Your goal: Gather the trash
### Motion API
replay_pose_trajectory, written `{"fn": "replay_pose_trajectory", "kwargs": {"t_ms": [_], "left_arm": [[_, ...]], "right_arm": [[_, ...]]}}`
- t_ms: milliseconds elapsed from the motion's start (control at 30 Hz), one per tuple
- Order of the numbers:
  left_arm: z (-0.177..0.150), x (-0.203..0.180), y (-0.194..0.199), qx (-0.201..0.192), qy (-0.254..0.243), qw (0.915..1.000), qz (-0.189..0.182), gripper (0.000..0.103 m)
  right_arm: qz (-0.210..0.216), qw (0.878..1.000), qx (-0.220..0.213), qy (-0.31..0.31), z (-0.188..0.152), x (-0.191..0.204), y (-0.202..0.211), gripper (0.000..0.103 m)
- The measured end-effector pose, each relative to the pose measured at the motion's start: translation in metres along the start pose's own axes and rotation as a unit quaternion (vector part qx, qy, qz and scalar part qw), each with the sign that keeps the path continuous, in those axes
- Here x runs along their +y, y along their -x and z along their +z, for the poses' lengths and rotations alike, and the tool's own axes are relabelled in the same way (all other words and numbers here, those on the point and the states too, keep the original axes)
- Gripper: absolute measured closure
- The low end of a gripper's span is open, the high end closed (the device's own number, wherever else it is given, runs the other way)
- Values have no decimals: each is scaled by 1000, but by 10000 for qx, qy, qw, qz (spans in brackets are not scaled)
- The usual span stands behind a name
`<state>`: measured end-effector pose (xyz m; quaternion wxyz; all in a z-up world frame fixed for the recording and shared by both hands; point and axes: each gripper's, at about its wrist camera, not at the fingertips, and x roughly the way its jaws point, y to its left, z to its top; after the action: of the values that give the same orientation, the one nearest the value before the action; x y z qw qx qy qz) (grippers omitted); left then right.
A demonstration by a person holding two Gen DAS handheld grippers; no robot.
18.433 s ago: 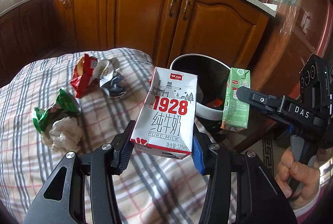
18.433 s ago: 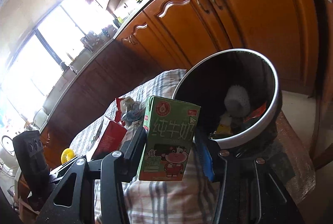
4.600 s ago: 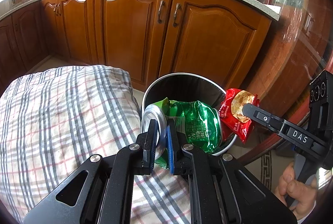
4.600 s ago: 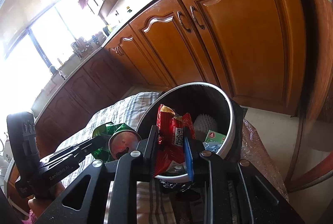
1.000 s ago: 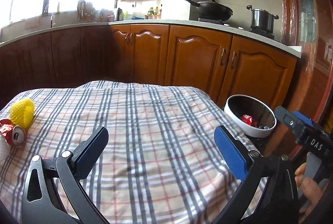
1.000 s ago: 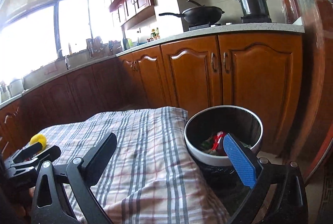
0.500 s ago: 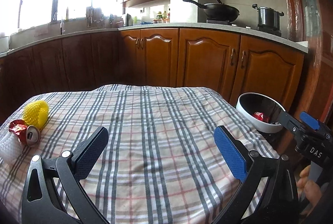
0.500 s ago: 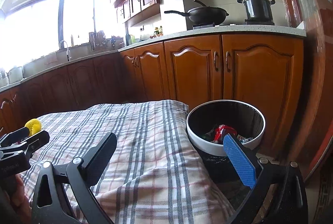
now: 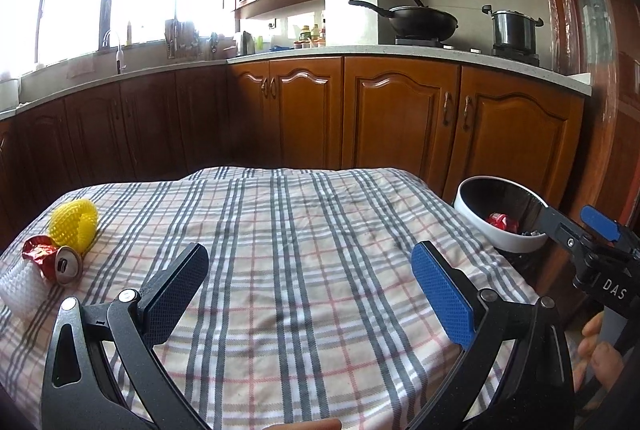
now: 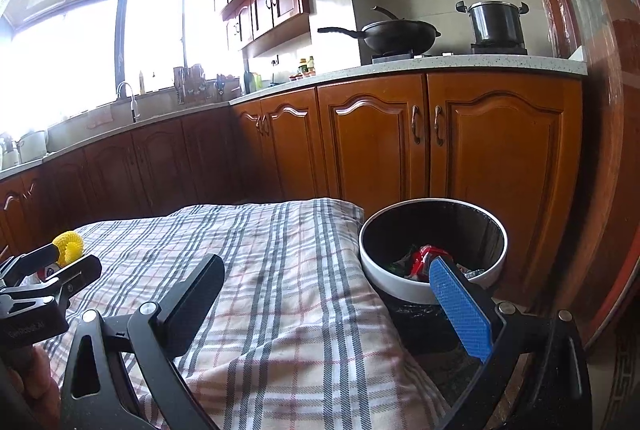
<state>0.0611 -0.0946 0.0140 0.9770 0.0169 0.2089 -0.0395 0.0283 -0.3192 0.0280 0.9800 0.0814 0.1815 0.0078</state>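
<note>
Mostly plaid tablecloth (image 9: 304,270) before wooden kitchen cabinets (image 9: 400,118)

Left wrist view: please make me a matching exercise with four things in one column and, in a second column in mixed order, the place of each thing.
Things
1. crushed can
2. bin
3. wok
4. yellow foam net

Places
A. on the stove, left of the pot
B. on the floor by the right edge of the table
C. on the cloth at the far left, just behind the can
D. on the cloth at the far left, beside a white foam roll

Pairs: 1-D, 2-B, 3-A, 4-C
</note>
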Motion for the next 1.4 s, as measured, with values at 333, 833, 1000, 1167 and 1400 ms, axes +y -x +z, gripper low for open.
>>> {"fn": "replay_pose_trajectory", "kwargs": {"t_ms": [333, 833, 1000, 1167, 1400], "left_arm": [[0, -3, 1, -2, -33, 10000, -8, 0], [1, -4, 5, -56, -10, 10000, 34, 0], [1, -5, 5, -47, -13, 10000, 40, 0], [3, -4, 5, -45, 3, 10000, 33, 0], [3, -5, 5, -41, 4, 10000, 29, 0]], "right_arm": [[47, 10000, -40, 21, 1, 1, 3, 0], [75, 9999, -28, 70, 2, 5, 4, 0], [89, 9999, -23, 61, 2, 4, 5, 0], [100, 9999, -26, 78, 2, 4, 4, 0], [111, 9999, -30, 86, 3, 5, 4, 0]]}}
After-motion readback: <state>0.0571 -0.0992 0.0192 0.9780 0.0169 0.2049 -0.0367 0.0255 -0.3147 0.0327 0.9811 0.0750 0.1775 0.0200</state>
